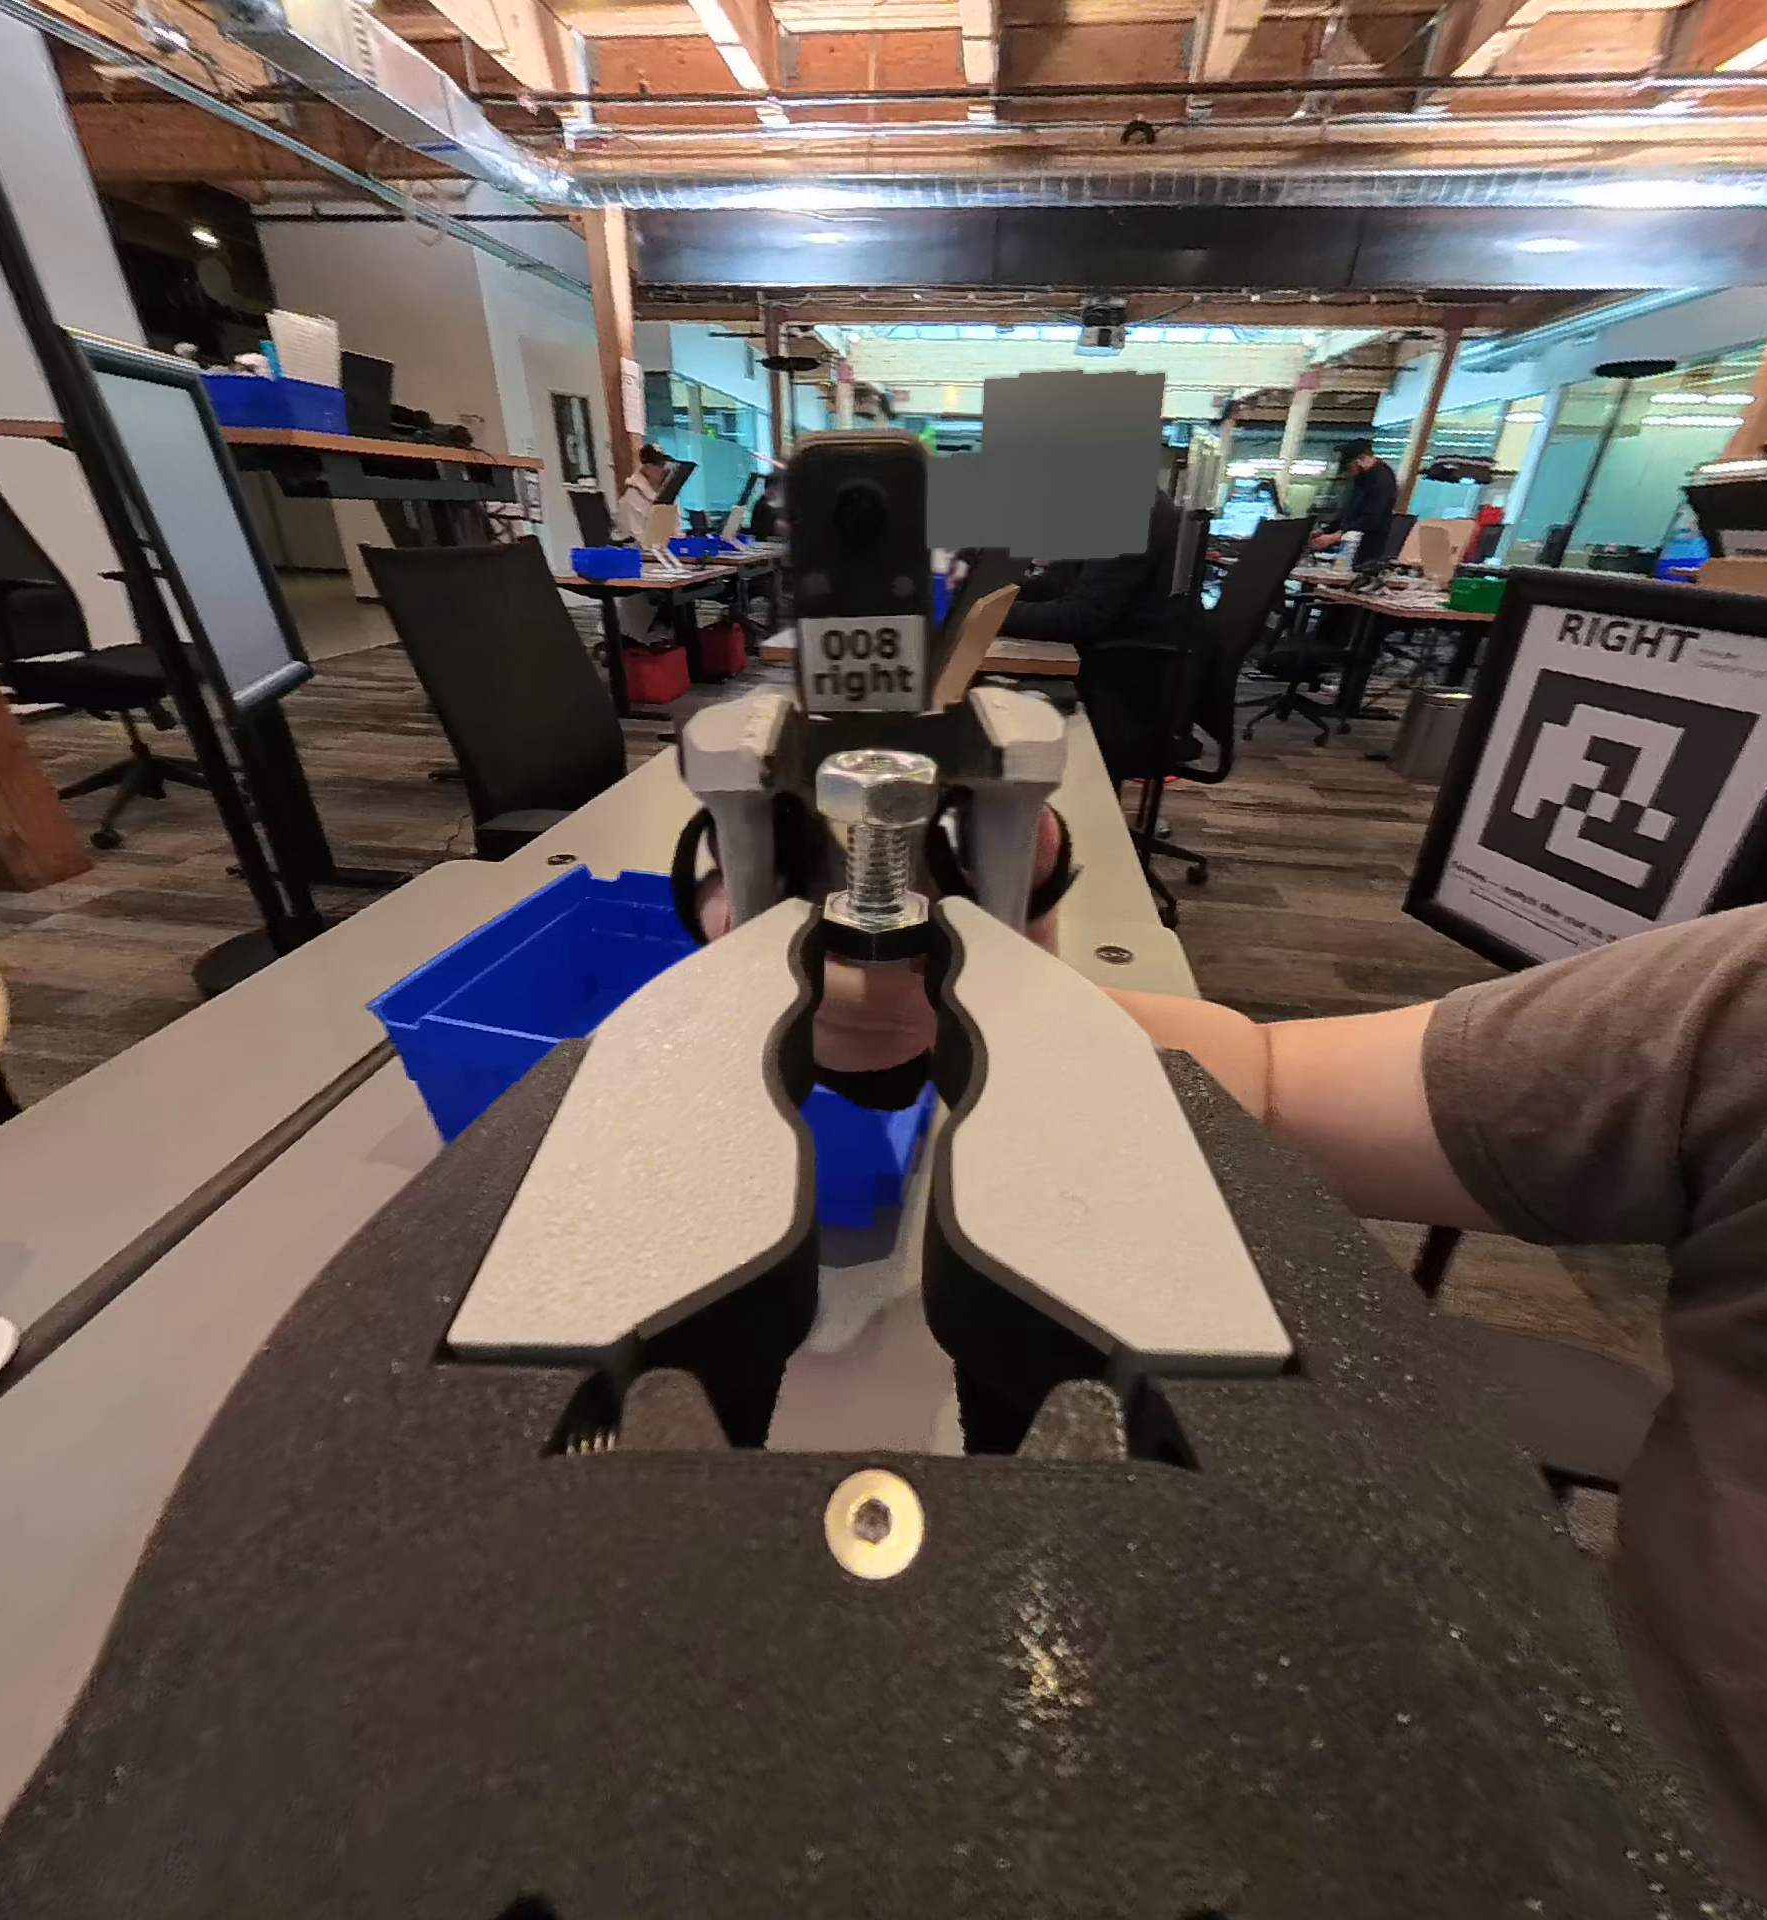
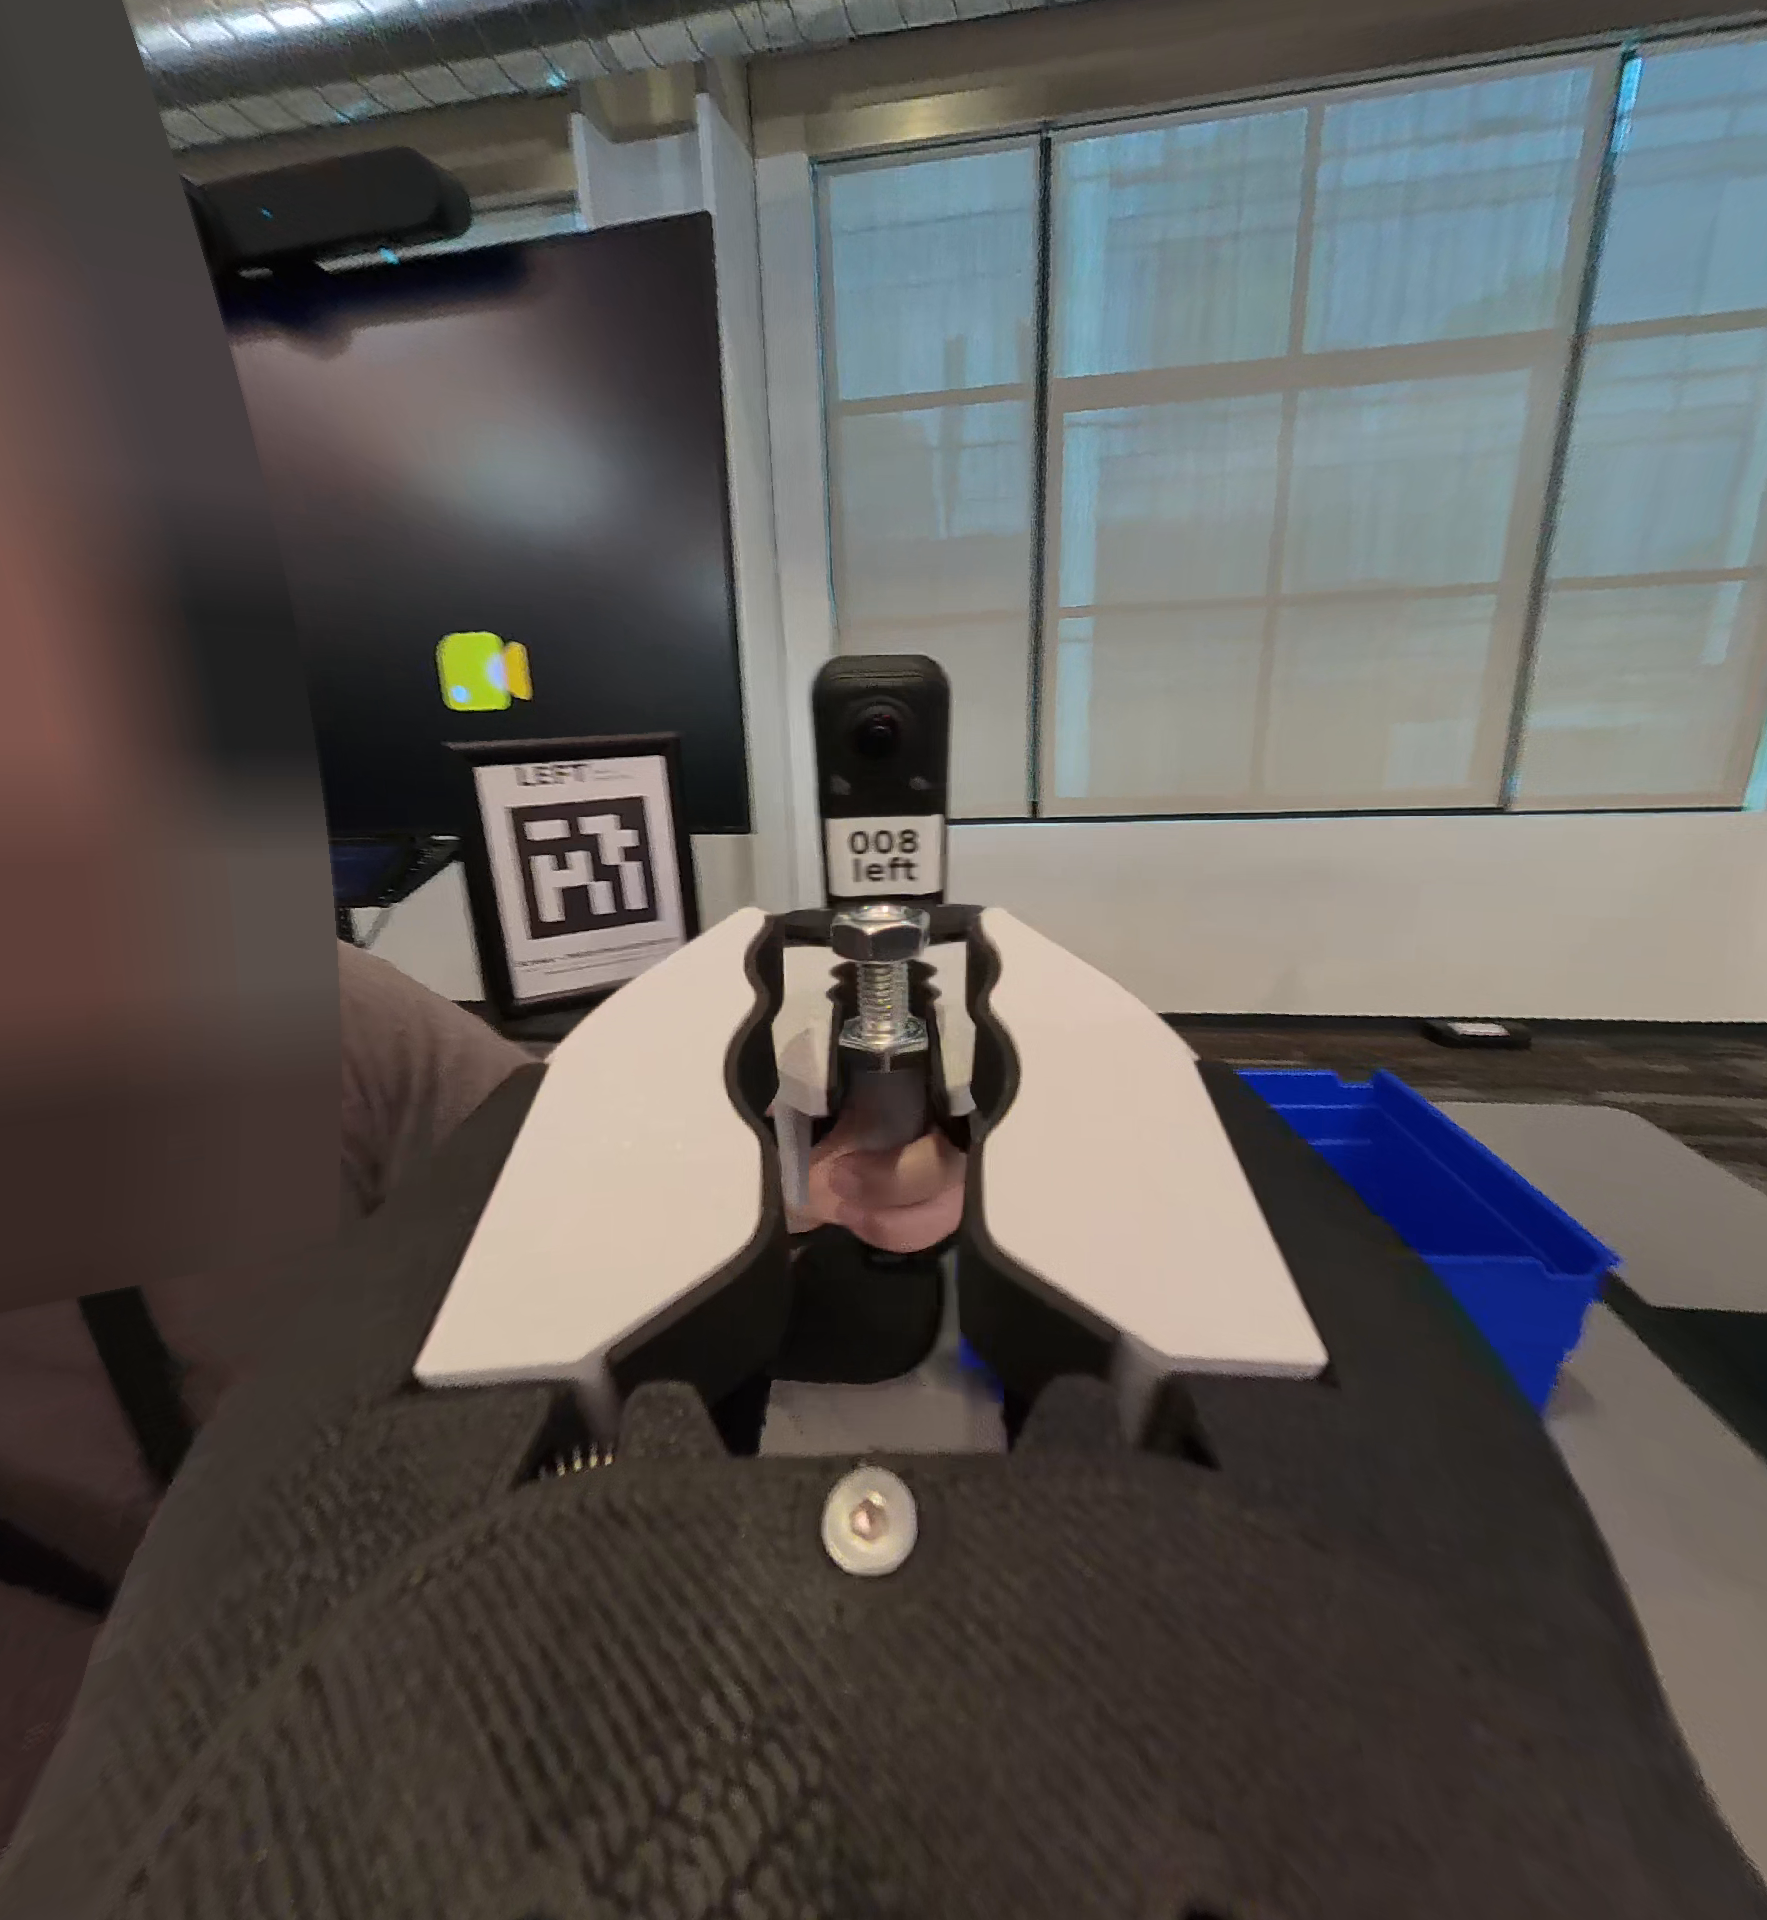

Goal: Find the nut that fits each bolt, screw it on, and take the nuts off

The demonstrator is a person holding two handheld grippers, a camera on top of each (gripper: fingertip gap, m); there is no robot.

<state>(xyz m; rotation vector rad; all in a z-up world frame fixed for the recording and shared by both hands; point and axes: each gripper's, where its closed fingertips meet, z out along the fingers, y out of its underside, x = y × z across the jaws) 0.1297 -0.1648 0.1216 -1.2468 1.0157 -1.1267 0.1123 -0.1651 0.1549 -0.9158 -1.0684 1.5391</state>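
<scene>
The bolt (image 1: 875,831) stands head-up in mid-air between the two facing tools, above the counter (image 1: 183,1101) and its blue bin (image 1: 505,997). The right gripper (image 2: 879,935) appears pressed onto the hex head, likely to stop the shaft spinning. The left gripper (image 1: 871,925) pinches the nut (image 1: 871,914) low on the thread – a split hold that lets one part turn against the other.
</scene>
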